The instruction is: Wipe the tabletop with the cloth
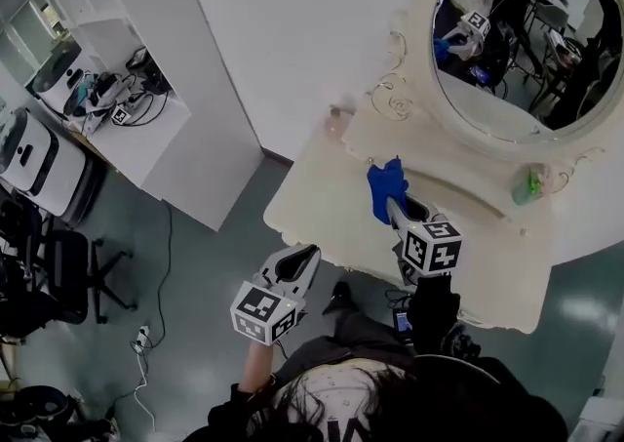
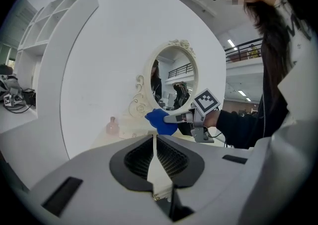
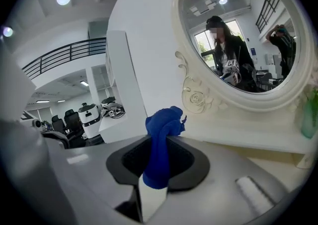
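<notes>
One blue cloth (image 1: 384,180), held over the cream table (image 1: 312,198).
We record the right hand-held gripper (image 1: 392,204) clamped on the cloth, which bunches out beyond its jaw tips, with the oval mirror (image 1: 526,50) ahead of it. We record the left hand-held gripper (image 1: 304,257) with jaws together and nothing between them, off the table's near edge, well left of the right one.
</notes>
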Motion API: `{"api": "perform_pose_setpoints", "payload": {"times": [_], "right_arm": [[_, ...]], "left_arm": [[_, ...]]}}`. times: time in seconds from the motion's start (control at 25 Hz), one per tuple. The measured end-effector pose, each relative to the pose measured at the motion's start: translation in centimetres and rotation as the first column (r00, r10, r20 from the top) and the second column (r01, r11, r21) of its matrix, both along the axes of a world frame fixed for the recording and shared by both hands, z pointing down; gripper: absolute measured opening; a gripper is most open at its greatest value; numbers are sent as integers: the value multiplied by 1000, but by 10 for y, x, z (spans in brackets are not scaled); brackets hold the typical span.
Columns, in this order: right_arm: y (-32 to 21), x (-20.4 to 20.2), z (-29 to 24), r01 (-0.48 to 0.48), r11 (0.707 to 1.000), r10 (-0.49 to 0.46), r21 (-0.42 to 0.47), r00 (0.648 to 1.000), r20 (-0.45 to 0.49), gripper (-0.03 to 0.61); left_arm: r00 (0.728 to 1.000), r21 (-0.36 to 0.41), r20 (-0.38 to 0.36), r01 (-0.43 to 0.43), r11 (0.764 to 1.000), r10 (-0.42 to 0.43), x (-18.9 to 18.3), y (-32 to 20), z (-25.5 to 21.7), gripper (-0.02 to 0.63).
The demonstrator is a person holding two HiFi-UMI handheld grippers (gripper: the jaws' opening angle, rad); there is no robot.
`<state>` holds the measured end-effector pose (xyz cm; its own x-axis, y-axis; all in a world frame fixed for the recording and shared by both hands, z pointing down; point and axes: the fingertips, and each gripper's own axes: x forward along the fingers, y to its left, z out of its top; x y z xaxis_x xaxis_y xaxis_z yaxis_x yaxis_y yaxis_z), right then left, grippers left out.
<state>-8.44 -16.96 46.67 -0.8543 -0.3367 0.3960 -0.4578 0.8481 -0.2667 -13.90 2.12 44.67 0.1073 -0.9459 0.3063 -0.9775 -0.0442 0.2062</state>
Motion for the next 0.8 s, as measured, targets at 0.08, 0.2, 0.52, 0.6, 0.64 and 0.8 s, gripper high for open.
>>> {"api": "perform_pose_setpoints", "payload": {"times": [0.08, 0.2, 0.52, 0.6, 0.64, 0.8], "right_arm": [[-16, -10, 3, -29, 999, 29, -18, 1000, 7, 87], [-31, -19, 7, -56, 998, 56, -42, 998, 15, 87], [-67, -44, 22, -123, 991, 122, -54, 992, -15, 87], [-75, -53, 30, -131, 991, 130, -41, 991, -35, 87], [-79, -59, 33, -125, 992, 123, -26, 991, -49, 87], [-88, -86, 45, -73, 995, 81, 67, 988, -132, 87]], "left_arm": [[999, -11, 7, -34, 999, 34, -6, -15, -1, 1], [997, -36, 10, -81, 996, 82, -10, -30, 0, 0], [992, -59, 4, -130, 990, 130, -38, -58, -1, 0], [989, -61, -3, -148, 987, 148, -43, -65, 0, 0], [987, -65, -7, -161, 985, 161, -45, -67, 2, 0], [972, -80, -17, -235, 969, 235, -48, -78, 11, 1]]}}
